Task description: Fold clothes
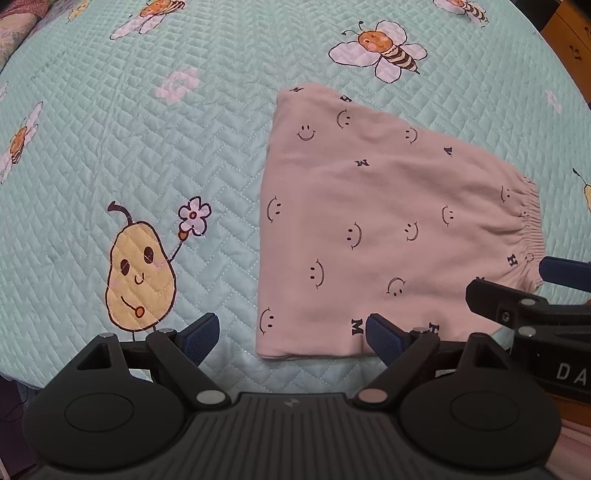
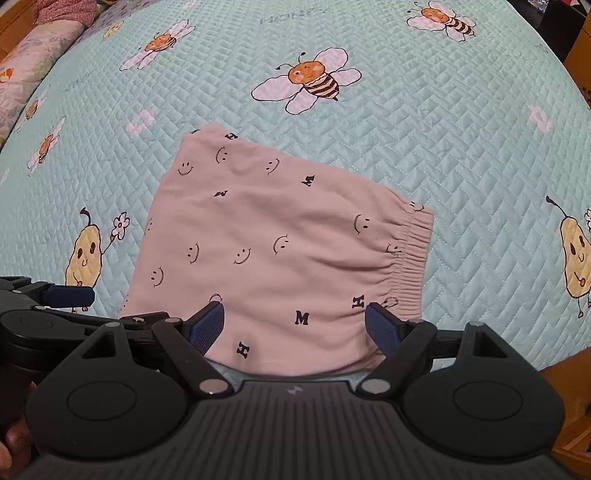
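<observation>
The pink shorts [image 2: 280, 251] lie folded flat on the bed's quilt [image 2: 461, 147], in the middle of the right wrist view. Both the left hand-held gripper [image 1: 291, 338] and the right hand-held gripper [image 2: 295, 326] hang over their near edge, fingers apart, gripping nothing.

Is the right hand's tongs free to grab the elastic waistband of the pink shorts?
Probably yes: the right tongs stand open over the shorts, and the waistband lies uncovered nearby.

Mint quilted bedspread [image 2: 443, 155], wooden furniture [image 1: 569, 33] beyond
</observation>
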{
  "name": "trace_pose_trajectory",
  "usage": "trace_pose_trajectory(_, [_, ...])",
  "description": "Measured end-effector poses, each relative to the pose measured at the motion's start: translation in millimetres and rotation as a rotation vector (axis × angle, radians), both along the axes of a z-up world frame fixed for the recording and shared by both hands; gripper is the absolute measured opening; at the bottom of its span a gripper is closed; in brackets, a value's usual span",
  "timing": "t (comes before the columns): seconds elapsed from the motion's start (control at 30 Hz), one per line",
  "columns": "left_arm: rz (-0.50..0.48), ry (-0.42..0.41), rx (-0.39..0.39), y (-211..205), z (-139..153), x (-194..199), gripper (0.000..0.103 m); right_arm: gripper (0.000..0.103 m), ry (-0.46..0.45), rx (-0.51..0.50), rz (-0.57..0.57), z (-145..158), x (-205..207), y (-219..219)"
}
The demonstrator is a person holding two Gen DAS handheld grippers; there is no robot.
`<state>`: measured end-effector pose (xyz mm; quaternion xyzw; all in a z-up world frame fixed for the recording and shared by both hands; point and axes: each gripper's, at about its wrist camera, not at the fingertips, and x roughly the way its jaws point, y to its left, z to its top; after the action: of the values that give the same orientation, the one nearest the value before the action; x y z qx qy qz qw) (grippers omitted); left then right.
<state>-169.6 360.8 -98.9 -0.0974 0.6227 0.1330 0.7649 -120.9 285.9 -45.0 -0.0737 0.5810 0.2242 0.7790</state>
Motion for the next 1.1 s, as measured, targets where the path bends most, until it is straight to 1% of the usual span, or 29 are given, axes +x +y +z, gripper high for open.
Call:
trace_pose_trajectory(0.13, [0.004,-0.019,-0.017,1,2,0,0.090,0.084,0.000,0.026,-0.001,1,0,-2])
trace_pose_trajectory(0.27, [0.010,-0.071,-0.091,4,2,-1,0.090,0.084,0.015,0.083,-0.028,1,2,-10])
trace_pose_trajectory(0.37, [-0.003,-0.107,-0.135,3,1,-1,0.090,0.084,0.023,0.133,-0.055,-1,6,-18])
trace_pose_trajectory(0.43, [-0.002,-0.149,-0.171,4,1,-3,0.089,0.084,0.017,0.183,-0.063,-1,9,-25])
trace_pose_trajectory(0.5, [0.023,-0.215,-0.229,10,3,-7,0.089,0.084,-0.007,0.271,-0.070,1,12,-35])
trace_pose_trajectory(0.57, [0.069,-0.271,-0.305,21,3,-12,0.088,0.084,-0.046,0.345,-0.086,3,13,-47])
trace_pose_trajectory(0.6, [0.105,-0.285,-0.331,26,1,-13,0.088,0.084,-0.061,0.370,-0.093,4,15,-52])
trace_pose_trajectory(0.67, [0.166,-0.295,-0.325,36,-2,-15,0.088,0.084,-0.073,0.404,-0.109,3,19,-62])
trace_pose_trajectory(0.73, [0.212,-0.306,-0.301,44,-4,-17,0.087,0.084,-0.056,0.441,-0.155,-3,23,-75])
trace_pose_trajectory(0.83, [0.228,-0.347,-0.256,54,-5,-18,0.087,0.084,-0.045,0.517,-0.241,-12,23,-101])
trace_pose_trajectory(0.93, [0.239,-0.378,-0.244,66,-11,-16,0.087,0.085,-0.047,0.535,-0.301,-22,23,-124])
trace_pose_trajectory(1.0, [0.245,-0.381,-0.256,73,-19,-12,0.087,0.086,-0.030,0.525,-0.330,-31,25,-134])
trace_pose_trajectory(1.1, [0.257,-0.373,-0.302,81,-31,-10,0.087,0.086,0.034,0.523,-0.346,-52,32,-142])
